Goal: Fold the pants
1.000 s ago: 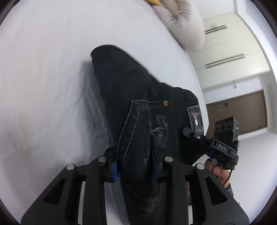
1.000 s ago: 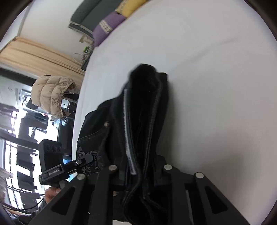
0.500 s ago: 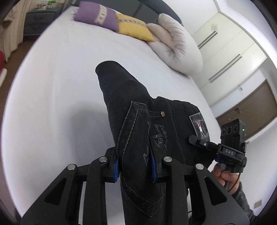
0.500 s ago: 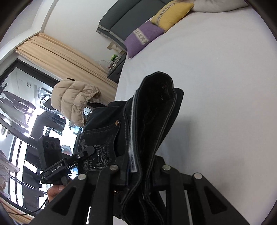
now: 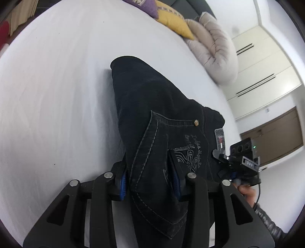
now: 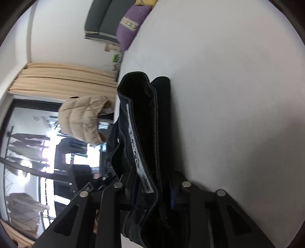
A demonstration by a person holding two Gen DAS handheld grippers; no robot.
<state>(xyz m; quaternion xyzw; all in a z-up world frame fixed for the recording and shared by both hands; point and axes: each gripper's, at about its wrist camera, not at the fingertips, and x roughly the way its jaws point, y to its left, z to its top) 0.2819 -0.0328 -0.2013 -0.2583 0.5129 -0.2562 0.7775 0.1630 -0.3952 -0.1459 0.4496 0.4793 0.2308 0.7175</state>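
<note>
Dark denim pants (image 5: 152, 106), folded into a thick bundle, stretch away from me over the white bed sheet (image 5: 57, 95). My left gripper (image 5: 149, 181) straddles the back-pocket end; its jaws are opening, and a thin gap shows between the left blue pad (image 5: 123, 184) and the cloth. My right gripper (image 6: 150, 190) holds the layered waistband edge of the pants (image 6: 144, 114). Its jaws are opening too, though the cloth still fills the gap. In the left wrist view the right gripper (image 5: 242, 160) sits at the pants' right edge, held by a hand (image 5: 247, 192).
Purple (image 5: 146, 5) and yellow (image 5: 175, 22) pillows and a rolled beige duvet (image 5: 215, 53) lie at the head of the bed. A wardrobe (image 5: 266, 66) and a brown door (image 5: 276, 137) stand to the right. A beige puffer jacket (image 6: 82, 120) and curtains (image 6: 63, 80) are beside the bed.
Both grippers have come down and forward with the pants, which now rest lower on the sheet. The left pads stand wider apart than before.
</note>
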